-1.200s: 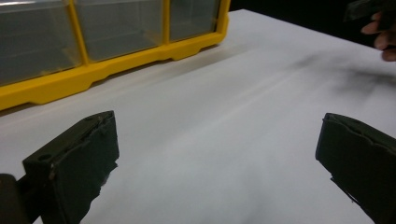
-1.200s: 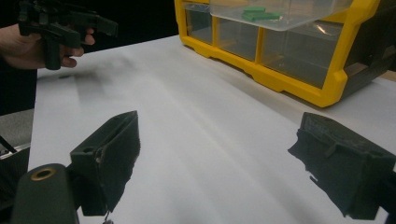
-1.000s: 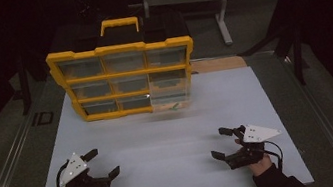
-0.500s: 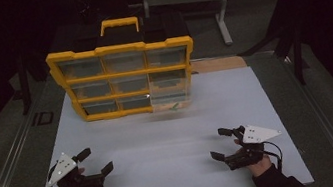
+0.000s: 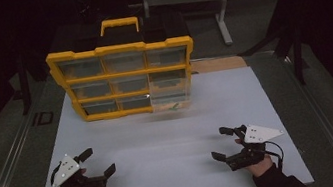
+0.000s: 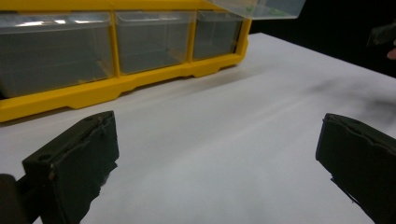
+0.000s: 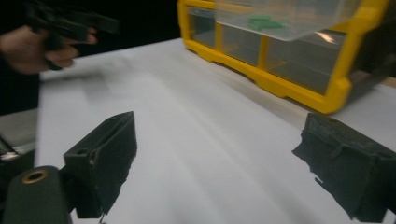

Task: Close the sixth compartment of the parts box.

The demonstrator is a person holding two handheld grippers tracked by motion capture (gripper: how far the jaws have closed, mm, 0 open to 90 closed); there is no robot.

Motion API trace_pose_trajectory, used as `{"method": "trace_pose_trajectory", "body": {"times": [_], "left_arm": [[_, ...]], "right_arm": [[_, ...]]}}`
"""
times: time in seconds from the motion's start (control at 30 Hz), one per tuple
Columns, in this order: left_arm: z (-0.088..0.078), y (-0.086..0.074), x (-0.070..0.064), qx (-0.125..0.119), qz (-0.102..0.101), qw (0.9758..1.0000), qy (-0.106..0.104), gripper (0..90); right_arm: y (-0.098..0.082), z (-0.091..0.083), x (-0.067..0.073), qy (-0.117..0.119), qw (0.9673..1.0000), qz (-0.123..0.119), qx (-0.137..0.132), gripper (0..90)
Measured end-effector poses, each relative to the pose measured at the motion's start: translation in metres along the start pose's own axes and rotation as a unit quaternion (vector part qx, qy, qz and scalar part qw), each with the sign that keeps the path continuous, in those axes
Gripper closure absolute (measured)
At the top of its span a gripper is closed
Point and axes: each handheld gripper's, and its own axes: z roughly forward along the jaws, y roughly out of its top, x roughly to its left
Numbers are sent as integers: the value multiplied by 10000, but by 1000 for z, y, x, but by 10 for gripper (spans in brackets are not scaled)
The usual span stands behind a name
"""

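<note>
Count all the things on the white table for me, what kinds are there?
Yellow organizer: 1
Clear drawer pulled out of it: 1
Green bits in that drawer: 1 small bunch
Grippers, left gripper and right gripper: 2
Total: 5

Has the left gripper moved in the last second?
Yes. The left gripper has slid leftward toward the white table's left edge, away from the yellow drawer organizer, which stays put. Its jaws stand open.

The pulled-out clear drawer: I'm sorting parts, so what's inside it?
The drawer holds a few small green pieces. The drawer's back stays inside the yellow organizer, so anything there is covered.
</note>
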Motion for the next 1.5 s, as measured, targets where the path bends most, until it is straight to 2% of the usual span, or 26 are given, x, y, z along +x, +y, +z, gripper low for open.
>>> {"method": "trace_pose_trajectory", "body": {"times": [0.2,0.3,0.5,0.63,0.8,1.1,1.17,1.33,1.43,1.5], "left_arm": [[1,1,-2,74,56,9998,-153,0],[2,1,-3,58,41,9998,-181,0],[1,1,-3,-27,-19,9997,-255,0],[1,1,-1,-42,-94,9994,-326,0],[1,0,-1,-78,-115,9994,-322,0],[2,0,-3,22,-72,9991,-417,0],[2,0,-4,27,-32,9992,-406,0],[3,0,-3,16,-74,9990,-440,0],[3,0,-4,10,-77,9990,-446,0],[3,0,-4,36,-30,9990,-442,0]], "right_arm": [[10,-4,6,-107,9999,-75,22,100],[20,-9,9,-162,9998,21,-67,98],[39,-16,15,-319,9994,-23,-165,99],[61,-20,18,-620,9980,5,-148,115],[83,-22,19,-748,9967,-111,-293,147],[115,-13,30,-1091,9932,-118,-390,195],[118,-8,33,-1094,9933,-121,-363,208],[119,4,37,-1093,9936,-112,-274,224],[117,17,41,-1190,9926,-83,-248,259],[115,22,43,-1271,9915,-67,-259,321]]}}
